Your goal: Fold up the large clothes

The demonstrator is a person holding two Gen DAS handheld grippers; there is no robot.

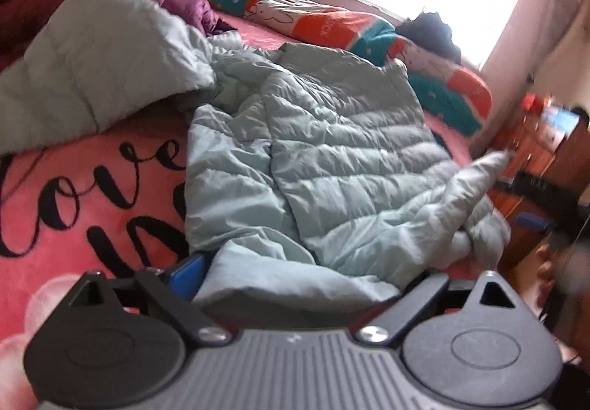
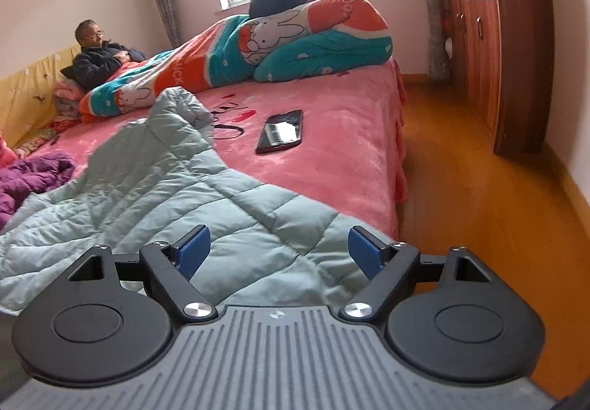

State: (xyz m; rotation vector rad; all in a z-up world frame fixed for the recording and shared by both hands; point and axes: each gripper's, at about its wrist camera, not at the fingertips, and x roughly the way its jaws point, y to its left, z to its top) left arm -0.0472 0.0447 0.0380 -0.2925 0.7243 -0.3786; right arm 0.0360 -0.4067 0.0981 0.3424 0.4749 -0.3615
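Note:
A pale blue-green quilted down jacket [image 1: 332,151] lies spread on the pink bed blanket [image 1: 92,188]. One sleeve [image 1: 479,174] sticks up at the right and is blurred. My left gripper [image 1: 302,273] is at the jacket's near edge with its jaws wide. One blue pad [image 1: 188,268] shows, and a bunch of fabric lies between the jaws and hides the other pad. In the right wrist view the jacket [image 2: 166,196] runs under my right gripper [image 2: 279,251], which is open. Both its blue pads [image 2: 193,251] are bare and nothing is pinched.
A black phone [image 2: 280,131] lies on the bed [image 2: 332,159] beyond the jacket. A purple jacket [image 2: 33,177] is at the left and a rolled cartoon blanket [image 2: 295,41] at the back. A person [image 2: 99,59] reclines there. A wooden cabinet [image 2: 497,41] stands across the floor [image 2: 479,207].

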